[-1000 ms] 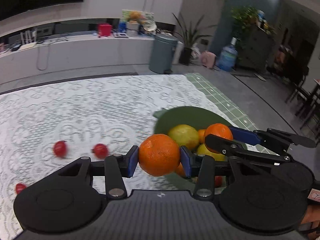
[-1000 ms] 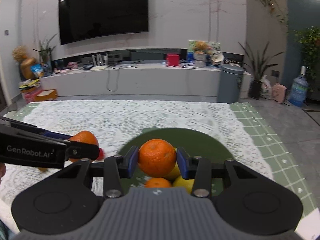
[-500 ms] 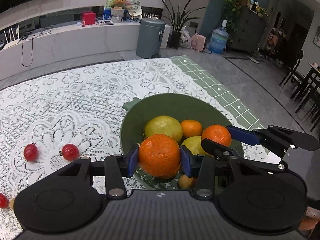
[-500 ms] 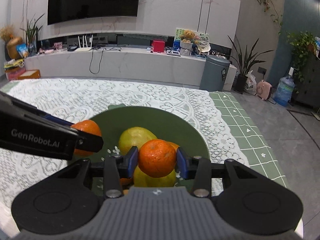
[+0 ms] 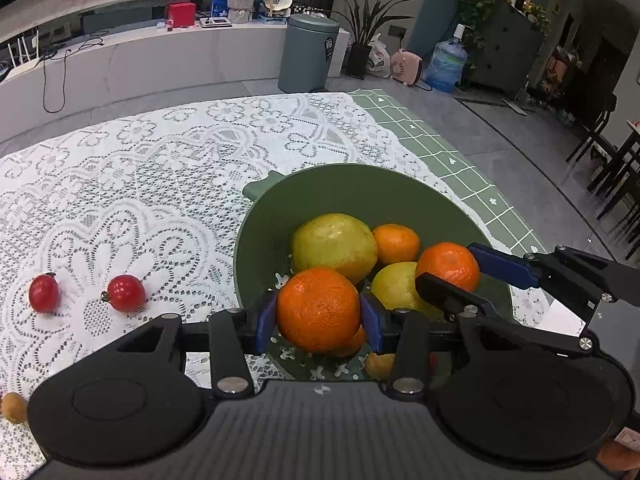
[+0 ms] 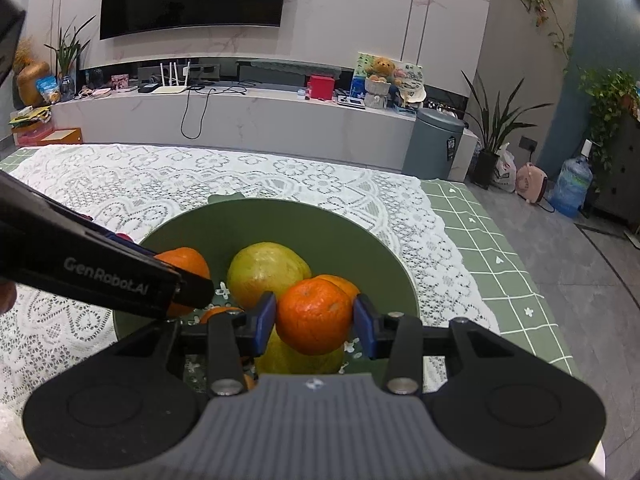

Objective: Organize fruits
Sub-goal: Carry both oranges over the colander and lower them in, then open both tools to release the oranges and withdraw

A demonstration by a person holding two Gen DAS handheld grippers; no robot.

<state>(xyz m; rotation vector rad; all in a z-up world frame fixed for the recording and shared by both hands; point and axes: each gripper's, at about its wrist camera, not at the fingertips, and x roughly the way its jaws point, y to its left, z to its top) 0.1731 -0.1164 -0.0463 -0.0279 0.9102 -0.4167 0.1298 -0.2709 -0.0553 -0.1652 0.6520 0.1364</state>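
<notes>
Left wrist view: my left gripper (image 5: 319,317) clamps one orange (image 5: 318,309) above the green bowl (image 5: 352,184); my right gripper (image 6: 315,319) clamps another orange (image 6: 314,316).

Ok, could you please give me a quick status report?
Left gripper shut on orange. Right gripper shut on mandarin. Both over green bowl, fruit piled beneath.
</notes>
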